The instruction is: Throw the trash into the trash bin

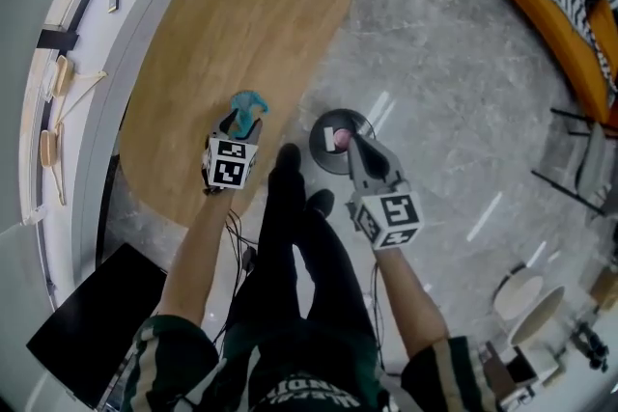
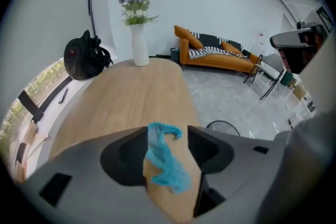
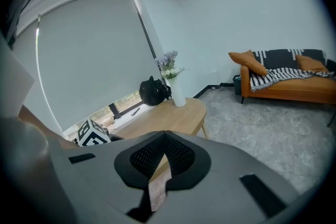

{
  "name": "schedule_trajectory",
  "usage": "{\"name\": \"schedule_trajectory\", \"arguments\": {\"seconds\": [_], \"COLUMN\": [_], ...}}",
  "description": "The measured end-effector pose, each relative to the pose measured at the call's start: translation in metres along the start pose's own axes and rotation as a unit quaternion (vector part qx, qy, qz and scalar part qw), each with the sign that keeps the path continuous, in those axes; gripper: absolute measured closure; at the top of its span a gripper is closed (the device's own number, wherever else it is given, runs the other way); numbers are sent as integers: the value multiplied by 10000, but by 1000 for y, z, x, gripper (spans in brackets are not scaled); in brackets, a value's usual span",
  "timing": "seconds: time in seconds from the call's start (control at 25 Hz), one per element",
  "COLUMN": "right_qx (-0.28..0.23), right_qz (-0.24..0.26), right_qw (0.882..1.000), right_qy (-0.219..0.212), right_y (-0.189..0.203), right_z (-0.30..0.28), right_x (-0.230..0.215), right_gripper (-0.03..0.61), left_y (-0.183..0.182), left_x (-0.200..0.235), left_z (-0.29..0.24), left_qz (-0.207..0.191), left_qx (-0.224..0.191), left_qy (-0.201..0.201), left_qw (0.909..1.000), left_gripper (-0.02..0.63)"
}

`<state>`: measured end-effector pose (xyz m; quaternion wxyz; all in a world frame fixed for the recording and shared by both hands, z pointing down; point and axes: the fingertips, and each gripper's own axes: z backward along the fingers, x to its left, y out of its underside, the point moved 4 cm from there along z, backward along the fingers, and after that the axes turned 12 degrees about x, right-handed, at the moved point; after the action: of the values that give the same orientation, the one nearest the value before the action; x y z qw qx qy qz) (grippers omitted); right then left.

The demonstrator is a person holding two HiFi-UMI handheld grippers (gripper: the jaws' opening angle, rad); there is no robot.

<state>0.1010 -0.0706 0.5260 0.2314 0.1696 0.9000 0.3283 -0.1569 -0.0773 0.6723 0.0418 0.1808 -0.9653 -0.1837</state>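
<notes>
While we are holding the left gripper [image 1: 241, 123] over the near end of the wooden table [image 1: 241, 14], its jaws are standing apart with the crumpled blue trash [image 2: 164, 157] hanging between them. It is clinging to one inner face and clear of the other — loosely carried, we judge, not clamped. The trash bin [image 1: 319, 151] is sitting on the floor just off the table's edge, to that gripper's right and lower, so we are judging a sideways swing is needed. Our right gripper [image 1: 350, 142] is hanging over the bin with jaws closed together on nothing — nearer, but empty.
</notes>
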Motion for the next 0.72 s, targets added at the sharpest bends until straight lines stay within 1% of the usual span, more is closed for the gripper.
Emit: {"name": "schedule_trajectory", "arguments": {"seconds": [0.08, 0.12, 0.16, 0.24, 0.32, 0.44, 0.48, 0.52, 0.6, 0.64, 0.68, 0.72], "right_qx": [46, 68, 103, 176, 227, 298, 311, 327, 378, 399, 403, 392], "right_qz": [13, 5, 7, 65, 100, 75, 61, 53, 25, 6, -9, -21], "right_qw": [10000, 10000, 9999, 9998, 9996, 9995, 9995, 9994, 9992, 9992, 9992, 9992], "right_qy": [-37, -45, -49, -69, -92, -81, -71, -69, -90, -89, -65, -30], "right_y": [2, 5, 7, 8, 9, 16, 18, 19, 18, 19, 21, 24], "right_z": [-3, -4, -5, -8, -10, -10, -10, -9, -8, -7, -7, -7], "right_x": [6, 8, 9, 12, 16, 17, 17, 16, 17, 17, 16, 13], "right_gripper": [578, 578, 578, 578, 578, 578, 578, 578, 578, 578, 578, 578], "left_y": [13, 20, 27, 38, 48, 58, 59, 60, 64, 67, 69, 72], "left_x": [9, 11, 12, 13, 14, 18, 18, 18, 16, 16, 15, 16], "left_z": [-8, -12, -16, -26, -34, -40, -42, -45, -50, -51, -51, -51], "left_qz": [305, 499, 689, 958, 1179, 1704, 1800, 1816, 1711, 1635, 1549, 1462], "left_qx": [184, 331, 472, 686, 804, 811, 820, 863, 1030, 1125, 1209, 1267], "left_qy": [-38, 20, 101, 214, 233, 292, 339, 387, 456, 453, 411, 345], "left_qw": [9994, 9982, 9965, 9928, 9895, 9816, 9797, 9788, 9788, 9791, 9796, 9805], "left_gripper": [346, 314, 304, 304, 305, 307, 307, 308, 316, 336, 410, 508]}}
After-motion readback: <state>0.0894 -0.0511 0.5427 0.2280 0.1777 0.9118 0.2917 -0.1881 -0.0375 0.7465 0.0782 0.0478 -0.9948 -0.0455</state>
